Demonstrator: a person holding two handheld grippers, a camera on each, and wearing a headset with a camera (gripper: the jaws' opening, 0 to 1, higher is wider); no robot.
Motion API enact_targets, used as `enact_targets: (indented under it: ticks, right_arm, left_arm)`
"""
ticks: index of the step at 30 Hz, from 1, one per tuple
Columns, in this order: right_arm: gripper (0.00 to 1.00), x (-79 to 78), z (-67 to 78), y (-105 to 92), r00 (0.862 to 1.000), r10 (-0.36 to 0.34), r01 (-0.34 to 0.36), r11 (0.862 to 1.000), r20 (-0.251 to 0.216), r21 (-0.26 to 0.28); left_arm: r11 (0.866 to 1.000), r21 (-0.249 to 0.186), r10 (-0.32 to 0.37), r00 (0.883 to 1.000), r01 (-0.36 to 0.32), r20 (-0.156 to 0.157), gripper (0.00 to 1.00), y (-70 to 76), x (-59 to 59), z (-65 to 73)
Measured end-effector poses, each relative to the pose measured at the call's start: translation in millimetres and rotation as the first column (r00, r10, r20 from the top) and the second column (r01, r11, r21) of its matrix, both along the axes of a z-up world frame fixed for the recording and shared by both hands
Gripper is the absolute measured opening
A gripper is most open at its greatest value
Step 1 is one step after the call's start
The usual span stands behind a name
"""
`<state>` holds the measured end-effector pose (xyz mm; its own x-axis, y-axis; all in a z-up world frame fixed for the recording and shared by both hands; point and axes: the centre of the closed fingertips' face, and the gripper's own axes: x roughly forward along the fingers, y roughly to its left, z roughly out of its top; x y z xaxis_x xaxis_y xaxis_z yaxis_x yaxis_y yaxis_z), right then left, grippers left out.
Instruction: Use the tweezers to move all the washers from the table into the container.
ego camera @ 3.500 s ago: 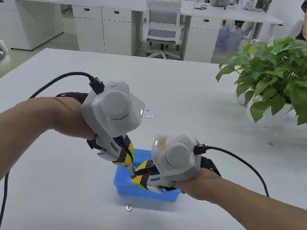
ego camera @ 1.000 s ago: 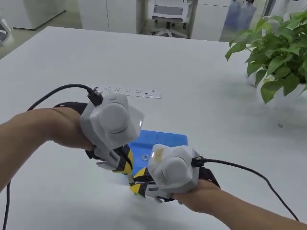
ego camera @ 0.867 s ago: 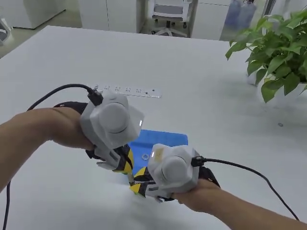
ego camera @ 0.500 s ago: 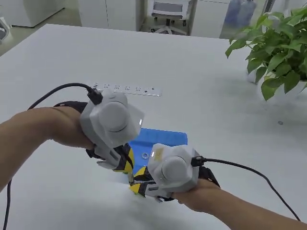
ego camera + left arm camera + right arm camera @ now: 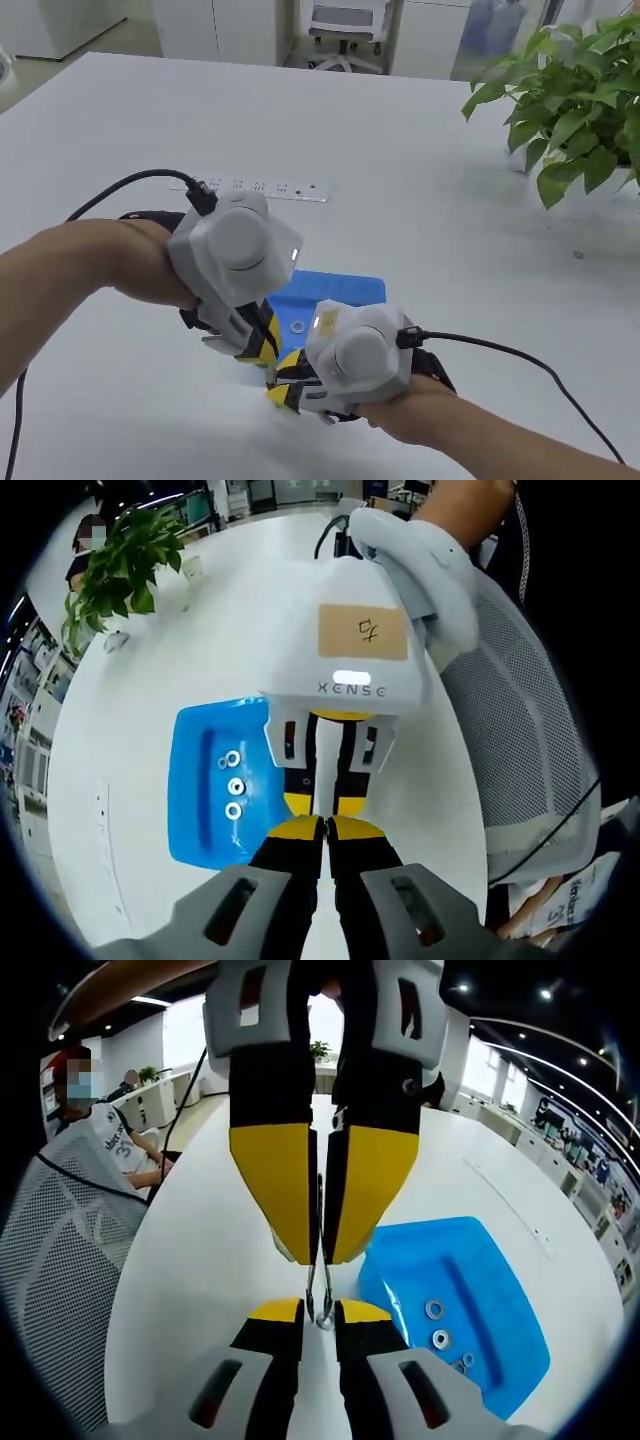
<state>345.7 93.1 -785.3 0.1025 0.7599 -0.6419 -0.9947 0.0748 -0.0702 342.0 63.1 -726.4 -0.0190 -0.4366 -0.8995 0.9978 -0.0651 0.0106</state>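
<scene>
Three washers (image 5: 236, 786) lie in a row inside the blue container (image 5: 195, 780), which sits on the white worktop (image 5: 420, 180). Just beside it, over bare worktop, are the tweezers (image 5: 317, 1290), clamped in the left claw (image 5: 326, 825). The right claw (image 5: 320, 1312) meets it nose to nose, squeezed onto the tweezers' legs near the tips. Farther off lie a power strip (image 5: 255, 187) and a potted plant (image 5: 570, 110).

Plant (image 5: 570, 110), power strip (image 5: 258, 188), perhaps chair (image 5: 335, 20)
</scene>
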Motion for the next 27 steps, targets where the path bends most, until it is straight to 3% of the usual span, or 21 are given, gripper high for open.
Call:
enact_targets:
  ticks: [13,27]
  right_arm:
    - [0.09,-0.3,-0.9,0.8,1.000,-0.019,0.019,1.000,-0.018,-0.001]
    - [0.09,-3.0,0.6,2.2,1.000,-0.011,0.011,1.000,-0.009,-0.008]
  left_arm:
    - [1.000,0.012,-0.004,1.000,0.004,-0.008,0.06,1.6,0.5,-2.4]
    - [1.000,0.024,-0.008,1.000,0.008,0.004,0.06,3.3,-1.6,-1.0]
